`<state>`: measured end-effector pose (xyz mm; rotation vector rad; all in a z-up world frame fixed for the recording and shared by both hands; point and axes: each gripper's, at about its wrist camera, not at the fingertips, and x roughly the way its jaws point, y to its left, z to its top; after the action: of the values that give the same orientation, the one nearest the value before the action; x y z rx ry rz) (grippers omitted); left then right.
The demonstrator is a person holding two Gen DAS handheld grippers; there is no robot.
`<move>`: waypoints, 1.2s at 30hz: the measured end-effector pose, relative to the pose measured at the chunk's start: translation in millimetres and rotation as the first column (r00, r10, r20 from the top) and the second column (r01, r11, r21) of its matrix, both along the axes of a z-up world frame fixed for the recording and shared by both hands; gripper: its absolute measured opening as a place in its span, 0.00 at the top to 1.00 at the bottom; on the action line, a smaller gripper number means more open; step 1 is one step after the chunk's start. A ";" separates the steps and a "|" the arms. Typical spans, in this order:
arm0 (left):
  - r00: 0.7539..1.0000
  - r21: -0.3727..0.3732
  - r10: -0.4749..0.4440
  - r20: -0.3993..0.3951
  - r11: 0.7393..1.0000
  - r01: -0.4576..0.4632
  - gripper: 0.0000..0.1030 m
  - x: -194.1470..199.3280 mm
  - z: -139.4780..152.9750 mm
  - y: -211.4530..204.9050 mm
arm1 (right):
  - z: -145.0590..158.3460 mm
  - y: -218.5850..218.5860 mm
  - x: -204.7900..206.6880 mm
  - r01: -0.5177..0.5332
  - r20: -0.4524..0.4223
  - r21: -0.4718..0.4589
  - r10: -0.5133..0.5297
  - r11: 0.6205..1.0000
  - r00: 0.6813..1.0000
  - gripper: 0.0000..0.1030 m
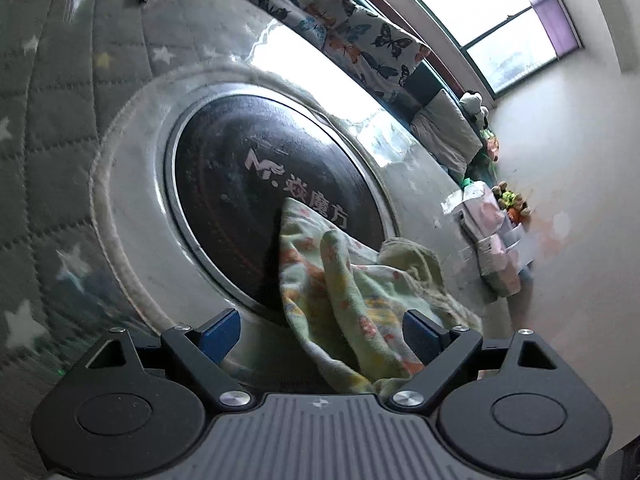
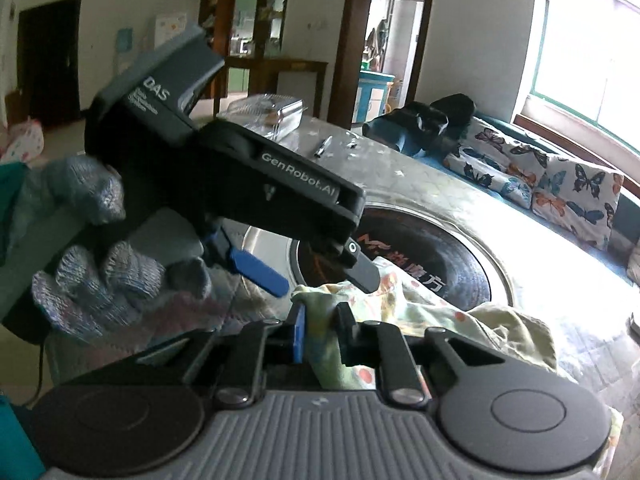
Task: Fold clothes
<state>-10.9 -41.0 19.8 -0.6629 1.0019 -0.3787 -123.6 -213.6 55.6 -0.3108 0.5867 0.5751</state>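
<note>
A pale green garment [image 1: 352, 304] with orange and yellow flower print lies bunched on the table, partly over the round black cooktop [image 1: 256, 184]. My left gripper [image 1: 320, 330] is open, its blue-padded fingers [image 1: 220, 336] wide apart with a raised fold of the cloth between them. In the right wrist view the garment [image 2: 420, 312] spreads to the right, and my right gripper [image 2: 320, 330] is shut on a bunched edge of it. The left gripper [image 2: 320, 276], held by a gloved hand [image 2: 104, 272], hovers just above that edge, jaws apart.
The table [image 1: 132, 200] is a glossy grey slab over a star-print quilted cover [image 1: 36, 120]. A butterfly-print cushioned bench [image 2: 560, 188] runs under the window. A clear plastic box [image 2: 268, 116] and a pen [image 2: 322, 146] lie at the table's far end. Packages [image 1: 492, 240] sit by the wall.
</note>
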 end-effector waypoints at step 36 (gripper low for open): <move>0.992 -0.119 -0.002 -0.124 0.993 -0.013 0.83 12.9 -26.1 -3.7 | -21.6 -151.5 8.2 0.489 -0.064 0.084 -0.485 0.868 0.872 0.61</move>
<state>2.0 -44.7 -6.3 -0.8049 1.1018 -0.3989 -115.4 -365.1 34.0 -0.0488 0.6465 0.1181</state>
